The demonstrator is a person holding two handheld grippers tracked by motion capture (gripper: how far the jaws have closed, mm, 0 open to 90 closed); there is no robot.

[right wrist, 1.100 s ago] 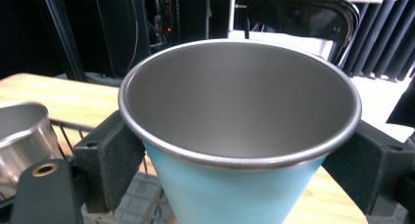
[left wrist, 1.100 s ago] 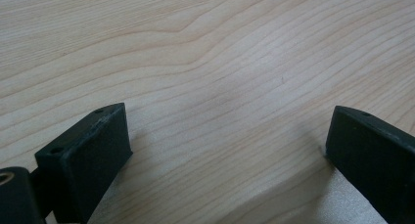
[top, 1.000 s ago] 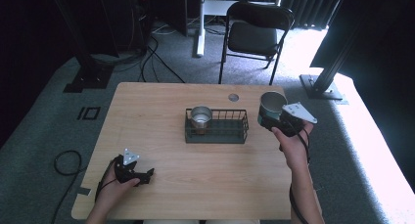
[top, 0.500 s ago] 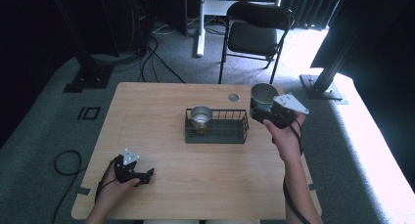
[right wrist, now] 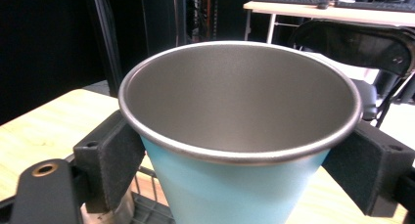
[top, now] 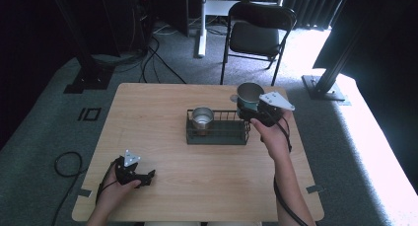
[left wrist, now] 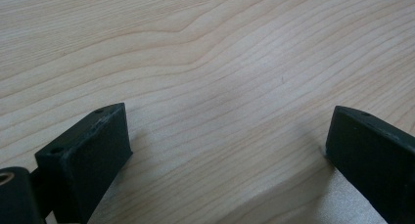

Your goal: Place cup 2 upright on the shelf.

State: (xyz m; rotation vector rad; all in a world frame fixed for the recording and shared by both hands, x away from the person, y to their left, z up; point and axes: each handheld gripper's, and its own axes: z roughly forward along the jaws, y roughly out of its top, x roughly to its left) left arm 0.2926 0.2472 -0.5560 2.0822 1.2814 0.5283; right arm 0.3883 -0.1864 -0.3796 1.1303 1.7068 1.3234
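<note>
My right gripper [top: 252,110] is shut on a light blue metal cup [top: 249,94], held upright in the air over the right end of a dark wire basket [top: 218,134]. In the right gripper view the blue cup [right wrist: 235,185] sits between both jaws, its steel inside empty. A second, silver cup [top: 202,117] stands in the basket's left half, and its rim shows low in the right gripper view [right wrist: 105,212]. My left gripper [top: 143,177] rests on the table near the front left, open, with bare wood between its jaws [left wrist: 225,150].
The wooden table [top: 162,102] has a small round disc [top: 233,97] near its far edge behind the blue cup. A black folding chair [top: 259,33] stands beyond the table. Cables lie on the grey floor at left.
My right gripper has carried the blue cup leftward and slightly away from me, from right of the basket to above its right end. The left gripper has stayed put.
</note>
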